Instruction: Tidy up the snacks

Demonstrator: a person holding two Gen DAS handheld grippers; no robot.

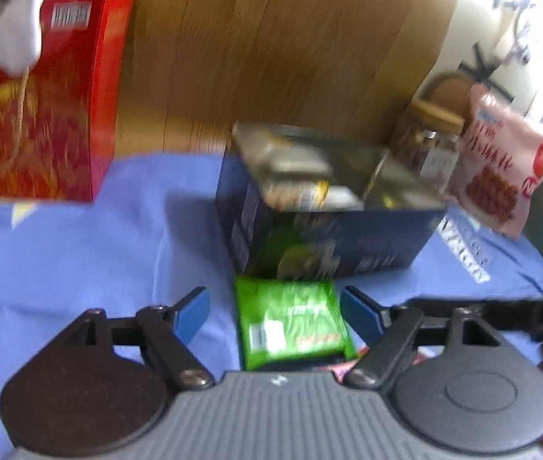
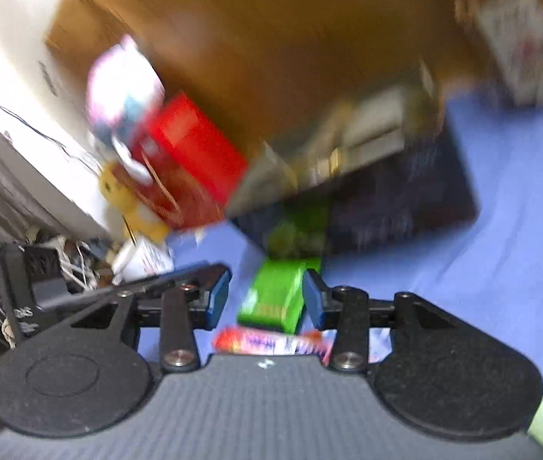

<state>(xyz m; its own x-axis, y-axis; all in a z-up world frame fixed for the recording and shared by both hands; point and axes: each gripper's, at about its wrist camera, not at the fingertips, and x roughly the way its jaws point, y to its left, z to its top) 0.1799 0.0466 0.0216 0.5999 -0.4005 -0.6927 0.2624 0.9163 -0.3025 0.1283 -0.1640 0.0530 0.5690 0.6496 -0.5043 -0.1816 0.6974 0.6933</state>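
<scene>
Green snack packet (image 1: pixel 290 324) between wide-open left tool (image 1: pixel 275 312) (untouched)

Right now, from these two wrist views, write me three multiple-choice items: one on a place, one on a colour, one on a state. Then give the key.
1. Where does the green packet lie?
A. inside the dark box
B. on the blue cloth in front of the dark box
C. on the red box

2. What colour is the tall box at far left?
A. red
B. white
C. black

3. How do the left gripper's jaws stand?
A. shut on the packet
B. open, either side of it
C. out of view

Key: 1 B, it rests on the blue cloth before the dark box. 2 A, the red box shows gold print. 3 B, the left gripper shows gaps beside the packet.
</scene>
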